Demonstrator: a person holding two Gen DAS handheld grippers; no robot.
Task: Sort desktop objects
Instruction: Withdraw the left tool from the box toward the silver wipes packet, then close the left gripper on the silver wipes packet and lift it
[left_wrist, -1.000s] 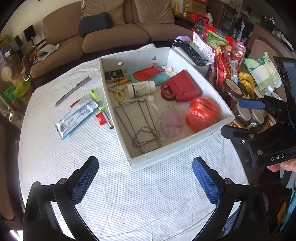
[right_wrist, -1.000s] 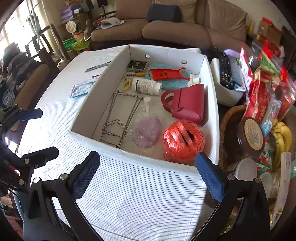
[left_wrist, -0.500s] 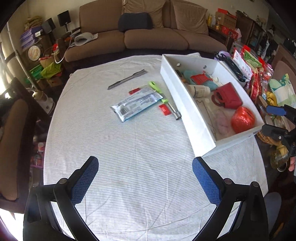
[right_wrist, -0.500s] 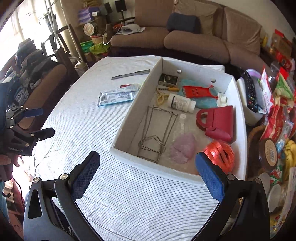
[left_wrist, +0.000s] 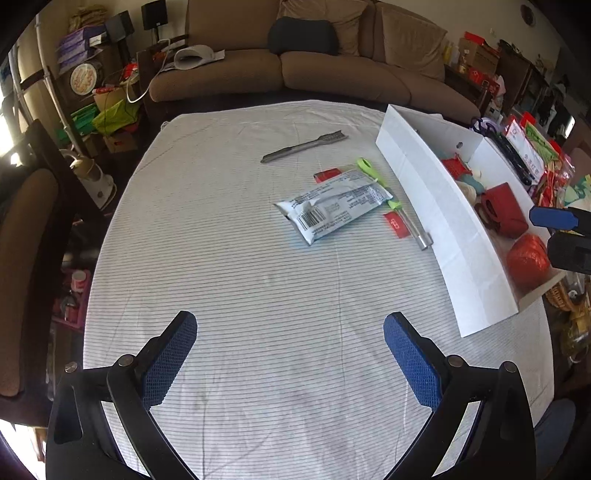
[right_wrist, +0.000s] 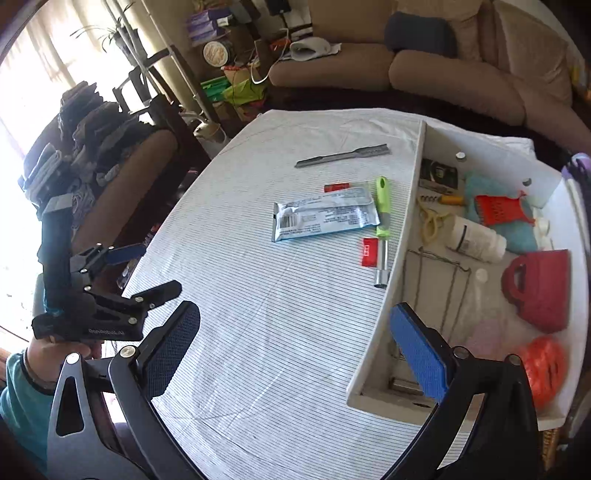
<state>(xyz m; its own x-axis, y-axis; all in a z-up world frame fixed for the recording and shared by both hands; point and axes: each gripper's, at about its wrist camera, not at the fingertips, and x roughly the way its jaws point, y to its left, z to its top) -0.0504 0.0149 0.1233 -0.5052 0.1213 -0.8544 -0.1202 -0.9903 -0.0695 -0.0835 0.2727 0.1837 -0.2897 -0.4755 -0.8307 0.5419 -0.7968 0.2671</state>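
Left wrist view. The left gripper is held above the near part of the striped tablecloth, its blue-padded fingers spread wide with nothing between them. A broad stretch of bare cloth is seen from the fingertips up to the loose items. The table's left edge is bordered by a chair; the far edge is faced by a sofa. The right side is taken up by the white box, its long wall running diagonally toward the near right edge. Still on the cloth — a silver packet, a green-handled tool just beside the box wall, two small red pieces, one touching the tool and one behind the packet, and a grey file farther back. All are well ahead of the gripper and right of its centre line. The tips of the right gripper are seen at the right border, over the box.

Right wrist view. The right gripper is likewise held with fingers wide apart and empty, its right finger over the box's near corner. The packet, tool and file are seen ahead, well apart from it. Inside the box are listed a red purse, an orange twine ball, a white bottle and a wire frame. The left gripper is seen at the table's left edge — also open.
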